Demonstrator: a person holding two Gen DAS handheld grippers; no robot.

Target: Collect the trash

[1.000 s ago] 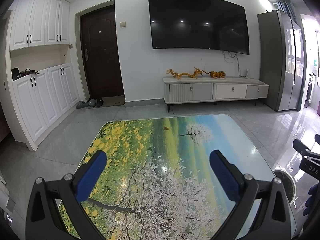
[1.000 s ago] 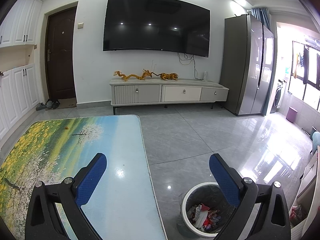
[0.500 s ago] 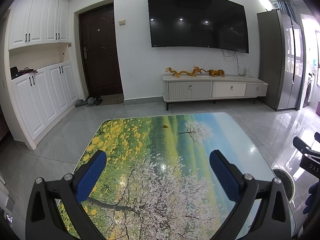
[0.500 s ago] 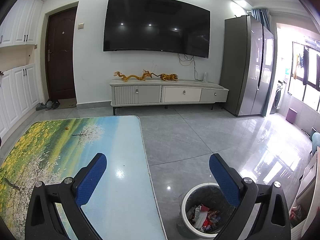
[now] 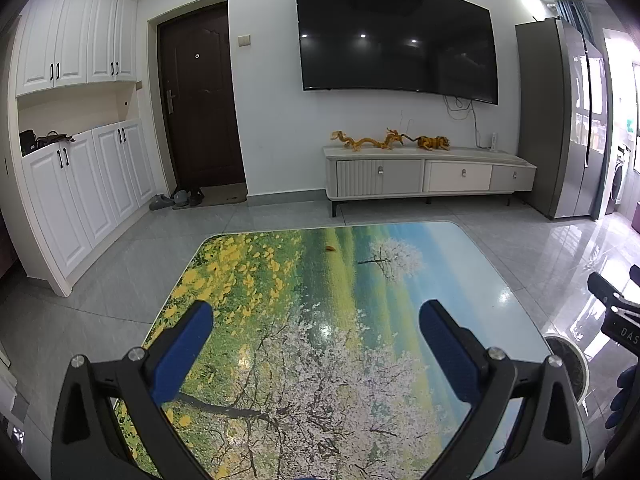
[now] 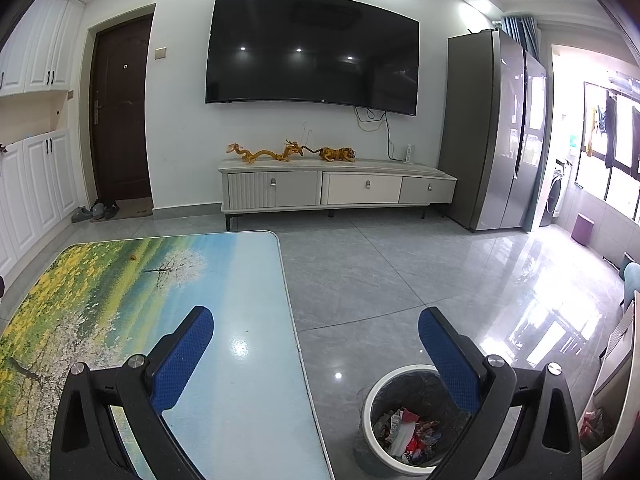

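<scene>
A low table (image 5: 460, 264) printed with a flowering landscape fills the lower middle of the left wrist view. A small brown scrap (image 5: 330, 247) lies near its far edge; it also shows in the right wrist view (image 6: 133, 257). My left gripper (image 5: 316, 318) is open and empty above the table's near part. My right gripper (image 6: 316, 322) is open and empty over the table's right edge (image 6: 288, 288). A white trash bin (image 6: 374, 394) with a dark liner stands on the floor right of the table, with colourful wrappers (image 6: 412, 430) inside.
A TV cabinet (image 5: 428, 174) with golden figurines stands against the far wall under a large TV (image 5: 396, 40). White cupboards (image 5: 80, 184) line the left wall, and shoes (image 5: 176, 199) lie by the dark door. A grey fridge (image 6: 496, 132) stands at the right.
The left wrist view has crept slightly forward and to the right over the table. The right gripper has barely moved. Both grippers stay open and empty.
</scene>
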